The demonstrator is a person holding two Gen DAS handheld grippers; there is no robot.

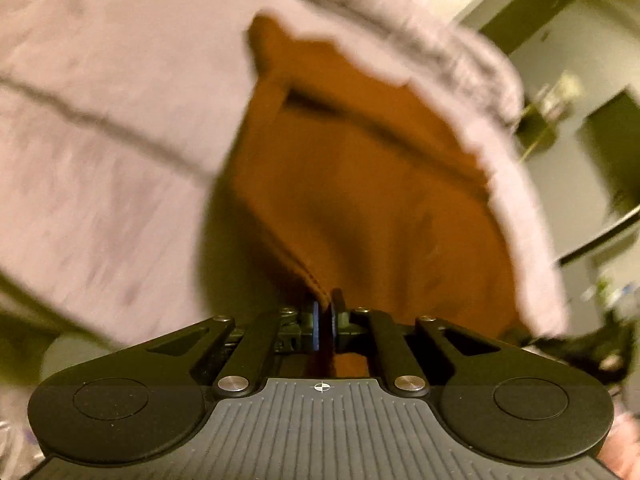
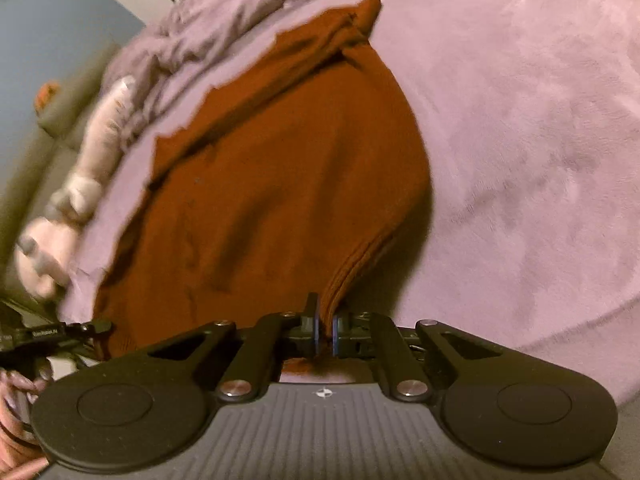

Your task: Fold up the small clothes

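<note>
1. My left gripper (image 1: 325, 320) is clamped tight on a hemmed edge of the brown garment (image 1: 360, 184); the cloth runs up and away from my pads, pulled into soft ridges
2. My right gripper (image 2: 325, 330) is pinched shut too, gripping the ribbed hem at another corner of the same brown garment (image 2: 280, 168)
3. The garment lies spread on the lilac blanket (image 2: 520, 140) that covers the bed, its far end bunched into a small knot of fabric near the blanket's rumpled far edge
4. From my right wrist view, the blanket to the right of the garment is wide and flat, with open room beside that long curved edge
5. To the left of the garment only a narrow strip of blanket remains before the bed's edge, where a pale soft toy (image 2: 84, 184) lies
6. From my left wrist view, the blanket (image 1: 100, 120) stretches bare on the left; everything is blurred
</note>
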